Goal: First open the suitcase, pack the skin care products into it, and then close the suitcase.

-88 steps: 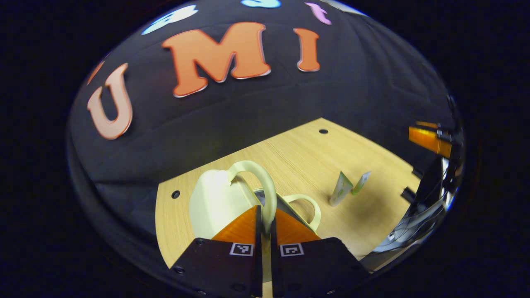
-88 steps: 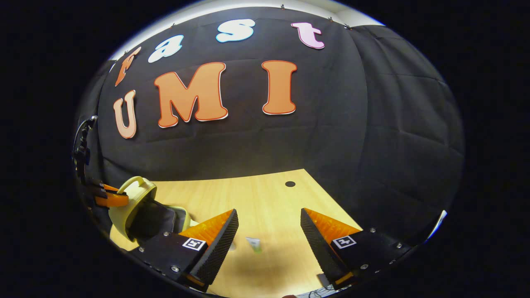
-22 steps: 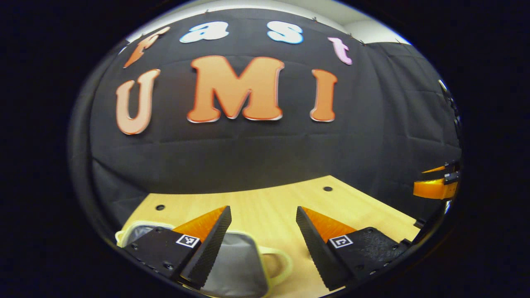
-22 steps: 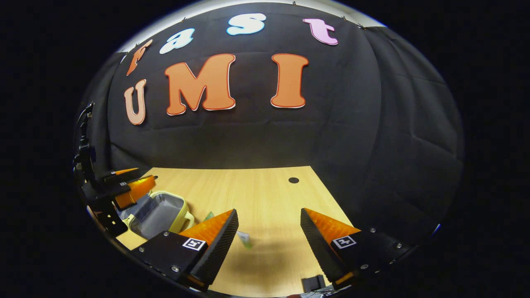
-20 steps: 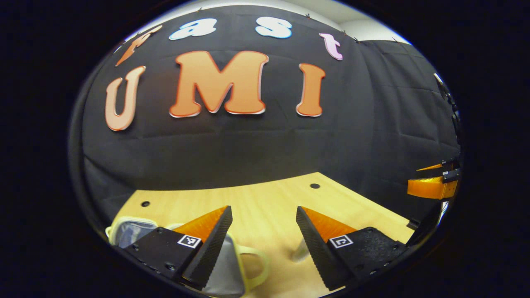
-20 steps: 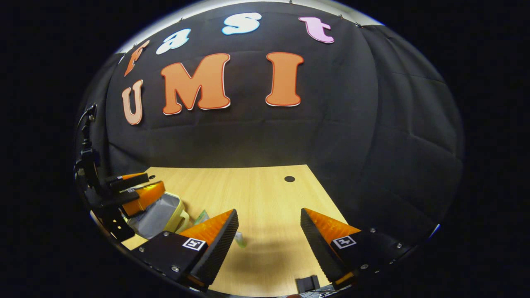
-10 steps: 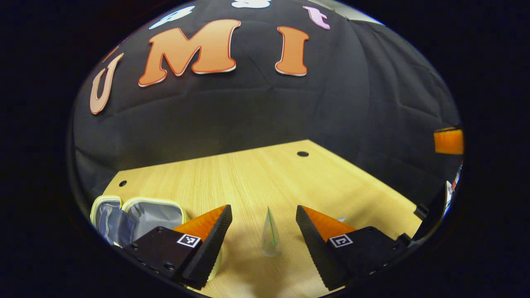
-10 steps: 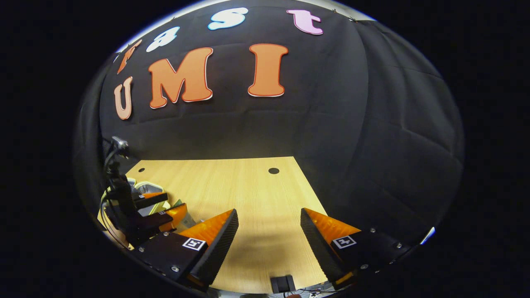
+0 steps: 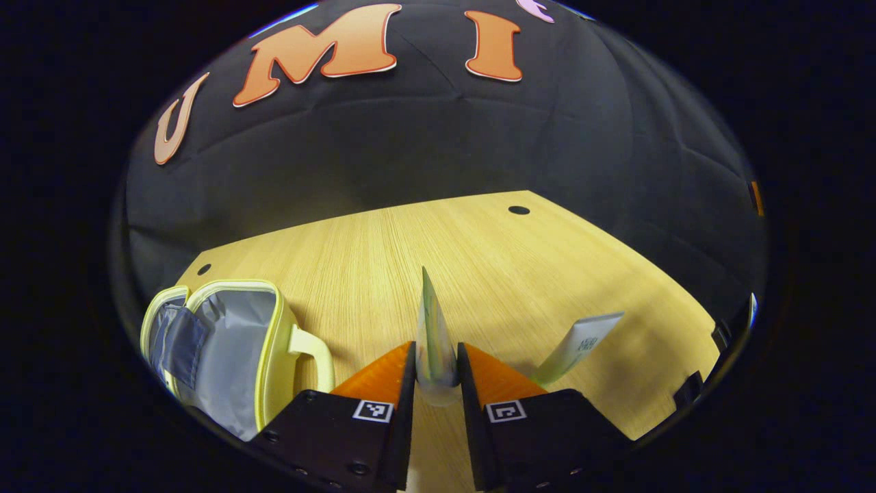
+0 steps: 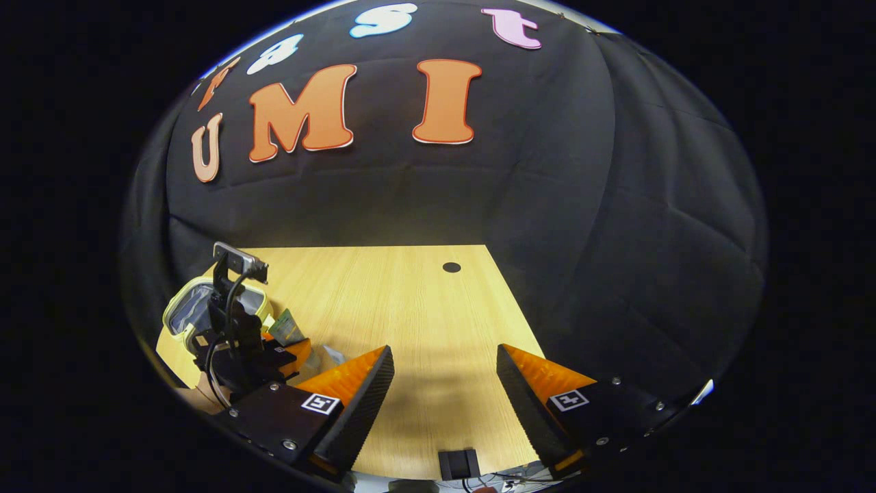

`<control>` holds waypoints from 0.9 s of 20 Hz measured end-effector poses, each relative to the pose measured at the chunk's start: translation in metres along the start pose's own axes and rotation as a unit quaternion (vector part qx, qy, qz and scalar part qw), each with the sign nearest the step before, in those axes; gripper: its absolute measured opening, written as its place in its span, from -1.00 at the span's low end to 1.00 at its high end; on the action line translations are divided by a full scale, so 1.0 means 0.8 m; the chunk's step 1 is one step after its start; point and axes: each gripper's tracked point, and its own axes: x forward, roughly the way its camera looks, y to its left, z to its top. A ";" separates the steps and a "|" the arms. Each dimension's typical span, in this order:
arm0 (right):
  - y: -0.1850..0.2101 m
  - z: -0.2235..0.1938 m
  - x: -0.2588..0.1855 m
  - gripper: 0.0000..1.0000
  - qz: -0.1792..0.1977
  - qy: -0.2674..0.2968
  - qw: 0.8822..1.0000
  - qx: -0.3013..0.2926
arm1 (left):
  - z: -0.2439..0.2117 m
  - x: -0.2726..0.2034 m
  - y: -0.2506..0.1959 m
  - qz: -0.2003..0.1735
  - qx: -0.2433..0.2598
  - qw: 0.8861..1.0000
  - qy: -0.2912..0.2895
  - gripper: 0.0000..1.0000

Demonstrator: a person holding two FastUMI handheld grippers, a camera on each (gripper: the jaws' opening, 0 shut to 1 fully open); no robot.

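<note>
Pinching a standing skin care tube between its 2 fingers, the left gripper in the left gripper view seems set to carry it to the open suitcase lying just left, while a second tube waits on the table. In the right gripper view the right gripper hangs wide apart and empty over bare table, likely keeping clear.

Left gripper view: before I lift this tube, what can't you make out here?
- Tube: its cap end is hidden between the left tongs.
- Second tube: base hidden behind the tongs' finger; label too small.
- Suitcase: near part cut off by the picture's edge, so contents uncertain.
</note>
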 end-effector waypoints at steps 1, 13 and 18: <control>0.006 -0.003 0.001 0.92 0.005 0.002 1.000 -0.001 | 0.003 -0.002 0.001 0.001 -0.005 1.000 0.005 -0.39; 0.144 -0.084 0.085 0.93 0.112 0.064 0.991 -0.031 | 0.075 -0.130 0.051 -0.028 -0.102 0.994 -0.017 -0.41; 0.172 -0.138 0.133 0.93 0.150 0.120 0.981 -0.034 | 0.064 -0.161 0.078 -0.016 -0.122 0.992 -0.007 -0.40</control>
